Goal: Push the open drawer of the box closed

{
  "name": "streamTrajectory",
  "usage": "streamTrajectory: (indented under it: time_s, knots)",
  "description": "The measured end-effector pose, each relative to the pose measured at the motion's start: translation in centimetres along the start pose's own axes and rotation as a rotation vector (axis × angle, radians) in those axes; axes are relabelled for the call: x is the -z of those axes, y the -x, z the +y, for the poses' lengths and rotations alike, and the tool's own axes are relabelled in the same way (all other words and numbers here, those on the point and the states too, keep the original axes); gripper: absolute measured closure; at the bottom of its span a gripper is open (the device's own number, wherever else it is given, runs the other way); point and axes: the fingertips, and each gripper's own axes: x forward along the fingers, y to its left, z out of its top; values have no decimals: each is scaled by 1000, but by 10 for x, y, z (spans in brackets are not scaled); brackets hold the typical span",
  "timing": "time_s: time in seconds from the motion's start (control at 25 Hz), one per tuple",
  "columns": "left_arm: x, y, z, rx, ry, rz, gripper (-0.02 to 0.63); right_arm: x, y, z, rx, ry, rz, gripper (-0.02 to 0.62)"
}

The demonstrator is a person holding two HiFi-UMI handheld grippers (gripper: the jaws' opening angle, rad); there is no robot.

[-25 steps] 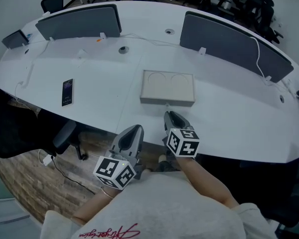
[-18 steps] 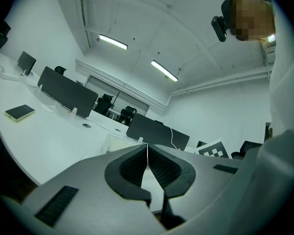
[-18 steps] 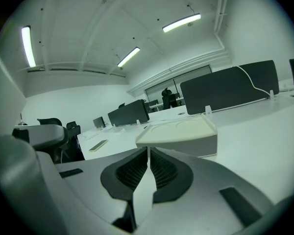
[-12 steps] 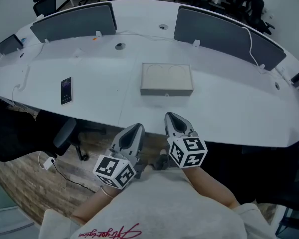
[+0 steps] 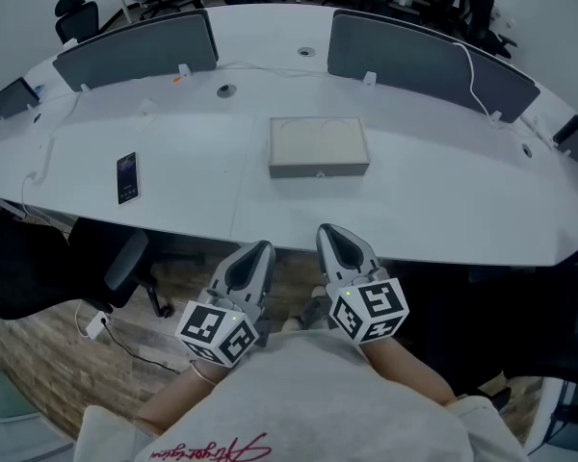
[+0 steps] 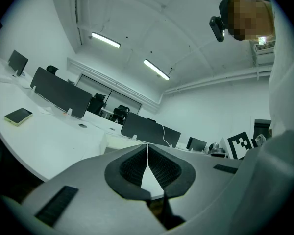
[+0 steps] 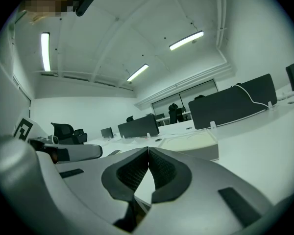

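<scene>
Two tongs hang at lower centre, left tongs (image 5: 258,250) and right tongs (image 5: 329,231), each with jaws pressed together on nothing, short of the table (image 5: 173,210). The box (image 5: 318,142), upper centre, looks light, stiff and prone to sliding: push its drawer (image 5: 319,170) front squarely.

In the head view the box (image 5: 319,145) at upper centre is small, and the seam round its drawer front (image 5: 299,170) is too fine to read; it looks flush, though I cannot be sure. Its knob (image 5: 319,174) is a mere speck. The phone (image 5: 127,177) at left shows no legible screen. The desk (image 5: 443,210) runs off the right edge. At lower centre the marker cubes (image 5: 217,333) hide how the left gripper (image 5: 254,250) and right gripper (image 5: 329,232) are held. In the left gripper view that gripper's body covers most of the box; in the right gripper view its lower front is likewise covered
</scene>
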Motion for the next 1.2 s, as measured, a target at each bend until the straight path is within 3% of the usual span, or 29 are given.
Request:
streamTrajectory:
  time_s: [0.36,1.2]
  knots:
    - [-2,3,-4,28,-14,-12,588,-8,8,20,-33,67,-26,575]
    - [4,0,-8,43,-11,-6,588,-3,13,24,-48,114,-32,575]
